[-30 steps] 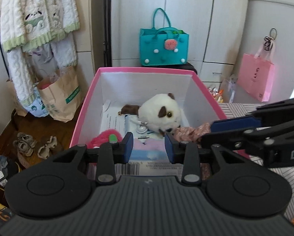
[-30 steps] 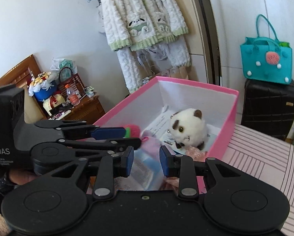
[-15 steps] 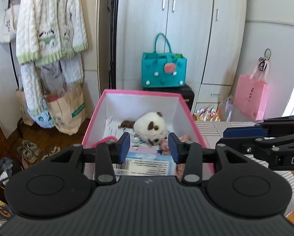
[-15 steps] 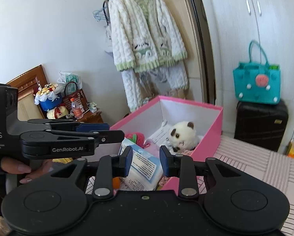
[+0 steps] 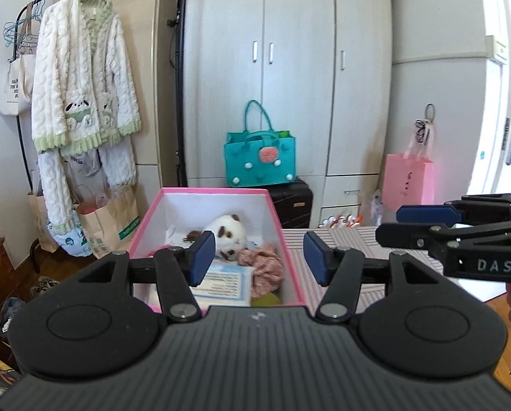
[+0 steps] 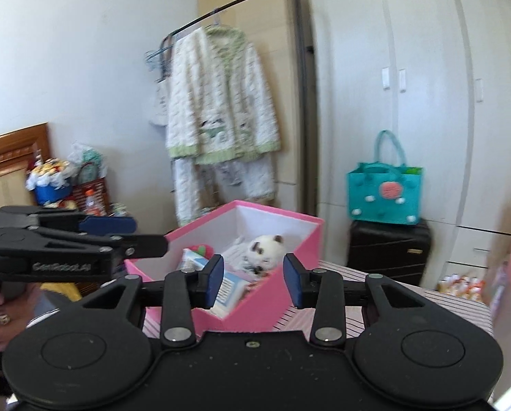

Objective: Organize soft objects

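**Above pink box, both grippers empty**

Between left gripper [image 5: 259,256] pads: wide gap, nothing held. Right gripper [image 6: 254,281] likewise spread, nothing held, held level beside the left one. Both pulled back and above pink box [image 5: 291,267], not touching it.

Inside box: white-and-brown plush toy [image 5: 228,233] toward far end, face turned to near right, lying tilted; long axis hard to tell, roughly round body. Just beside it, near right, crumpled pink floral cloth [image 5: 264,269], no clear axis. Flat plastic-wrapped packet [image 5: 222,284] at near end, long axis apparently across box, printed label up. Red-green soft item [image 6: 200,250] against left wall, mostly hidden. Box on striped tablecloth [image 5: 351,239].

Handling guess: plush light, squashy, non-fragile, best pinched across body or head, not ear. Cloth limp, will drape, grab at bunched middle. Packet likely slippery film, soft fill, pinch at an edge.

Task probably near done, everything soft seen already boxed.
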A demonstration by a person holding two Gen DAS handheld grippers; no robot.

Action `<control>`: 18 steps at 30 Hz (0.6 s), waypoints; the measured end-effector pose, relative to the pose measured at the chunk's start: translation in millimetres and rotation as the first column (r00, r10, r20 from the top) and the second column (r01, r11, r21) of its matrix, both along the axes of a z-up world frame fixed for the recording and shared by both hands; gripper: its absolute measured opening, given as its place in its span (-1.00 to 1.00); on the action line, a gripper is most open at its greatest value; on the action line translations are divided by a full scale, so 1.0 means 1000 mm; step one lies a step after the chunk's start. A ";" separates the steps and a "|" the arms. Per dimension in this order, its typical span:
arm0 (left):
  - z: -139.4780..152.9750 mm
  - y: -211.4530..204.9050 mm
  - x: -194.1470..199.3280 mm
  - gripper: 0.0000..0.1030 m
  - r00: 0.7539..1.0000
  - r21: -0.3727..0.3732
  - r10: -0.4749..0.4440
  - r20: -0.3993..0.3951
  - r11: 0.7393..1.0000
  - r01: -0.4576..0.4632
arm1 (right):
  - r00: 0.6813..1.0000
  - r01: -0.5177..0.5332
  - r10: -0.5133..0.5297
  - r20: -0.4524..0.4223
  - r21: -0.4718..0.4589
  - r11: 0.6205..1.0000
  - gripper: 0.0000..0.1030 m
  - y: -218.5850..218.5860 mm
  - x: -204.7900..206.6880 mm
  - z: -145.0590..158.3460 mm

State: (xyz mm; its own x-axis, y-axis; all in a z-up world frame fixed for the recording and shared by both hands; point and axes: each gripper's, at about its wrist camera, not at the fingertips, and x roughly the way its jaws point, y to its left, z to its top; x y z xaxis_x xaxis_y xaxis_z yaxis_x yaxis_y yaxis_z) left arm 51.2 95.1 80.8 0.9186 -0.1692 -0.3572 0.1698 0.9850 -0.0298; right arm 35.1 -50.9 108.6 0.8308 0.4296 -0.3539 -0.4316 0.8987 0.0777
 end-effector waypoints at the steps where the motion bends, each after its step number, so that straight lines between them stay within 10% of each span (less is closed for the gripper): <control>1: -0.001 -0.003 -0.005 0.11 1.000 -0.001 -0.005 0.004 1.000 0.005 | 1.000 0.025 -0.025 0.006 0.001 1.000 -0.08 -0.003 -0.006 -0.001; 8: -0.017 -0.020 -0.035 0.13 0.999 -0.003 -0.021 0.025 1.000 0.021 | 0.985 0.173 -0.173 0.004 0.000 0.985 0.13 -0.023 -0.039 -0.013; 12: -0.023 -0.028 -0.041 0.22 1.000 -0.004 -0.021 0.022 1.000 0.021 | 0.969 0.249 -0.248 -0.018 0.028 0.968 0.95 -0.033 -0.047 -0.020; 18: -0.039 -0.041 -0.039 0.55 0.998 0.028 0.040 0.043 0.999 -0.041 | 0.942 0.325 -0.317 -0.107 0.067 0.943 1.00 -0.046 -0.054 -0.044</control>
State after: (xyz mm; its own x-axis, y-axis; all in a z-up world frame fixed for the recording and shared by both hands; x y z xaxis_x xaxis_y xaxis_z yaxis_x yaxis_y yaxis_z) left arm 12.5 54.5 42.2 0.9391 -0.1213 -0.3216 0.1299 0.9915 0.0053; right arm -18.7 -97.3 64.2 0.8943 0.1763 -0.4113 -0.1081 0.9770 0.1836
